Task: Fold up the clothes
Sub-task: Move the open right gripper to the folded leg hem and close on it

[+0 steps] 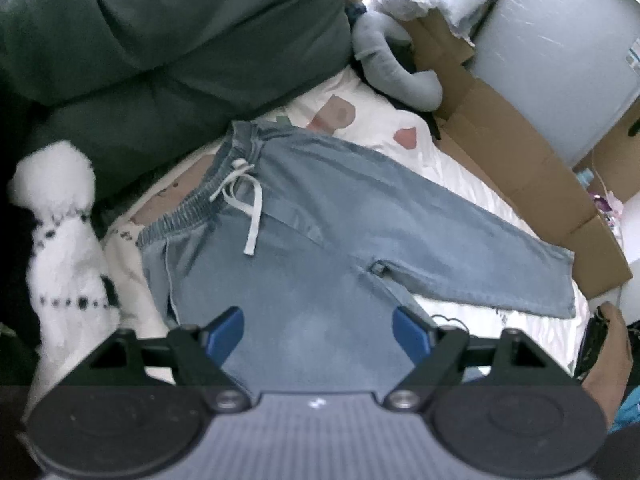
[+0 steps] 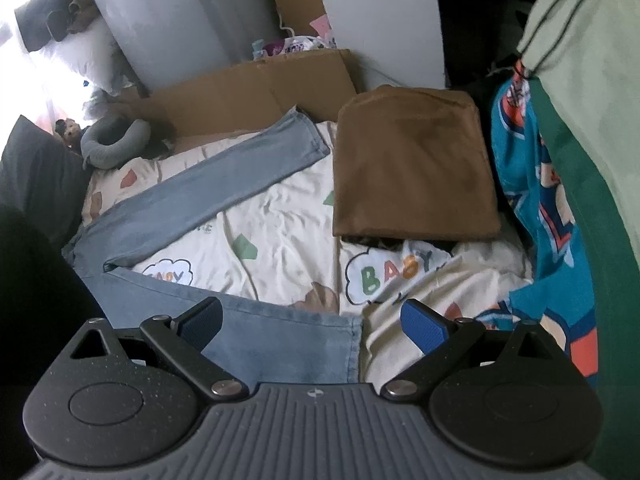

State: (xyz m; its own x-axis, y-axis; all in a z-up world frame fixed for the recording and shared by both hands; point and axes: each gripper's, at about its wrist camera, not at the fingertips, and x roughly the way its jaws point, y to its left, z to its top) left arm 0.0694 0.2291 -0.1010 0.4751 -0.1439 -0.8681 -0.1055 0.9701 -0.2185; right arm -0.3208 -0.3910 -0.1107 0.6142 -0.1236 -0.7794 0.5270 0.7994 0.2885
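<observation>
Light blue jeans (image 1: 320,240) lie spread flat on a printed cream bedsheet (image 1: 448,160), legs apart. The elastic waistband with its white drawstring (image 1: 244,196) points to the upper left in the left wrist view. My left gripper (image 1: 318,334) hovers over the seat of the jeans, open, with nothing between its blue pads (image 1: 228,332). In the right wrist view the far leg (image 2: 240,172) runs up to the cardboard and the near leg's hem (image 2: 320,344) lies under my right gripper (image 2: 312,326). That gripper is wide open and grips nothing.
A folded brown cloth (image 2: 412,172) lies on the sheet (image 2: 280,220) beside the far leg. Blue cartoon fabric (image 2: 532,200) and a green garment (image 2: 580,120) hang at right. Cardboard (image 1: 520,160), a grey neck pillow (image 1: 400,76), a dark green cushion (image 1: 160,40) and a white fluffy garment (image 1: 60,240) border the bed.
</observation>
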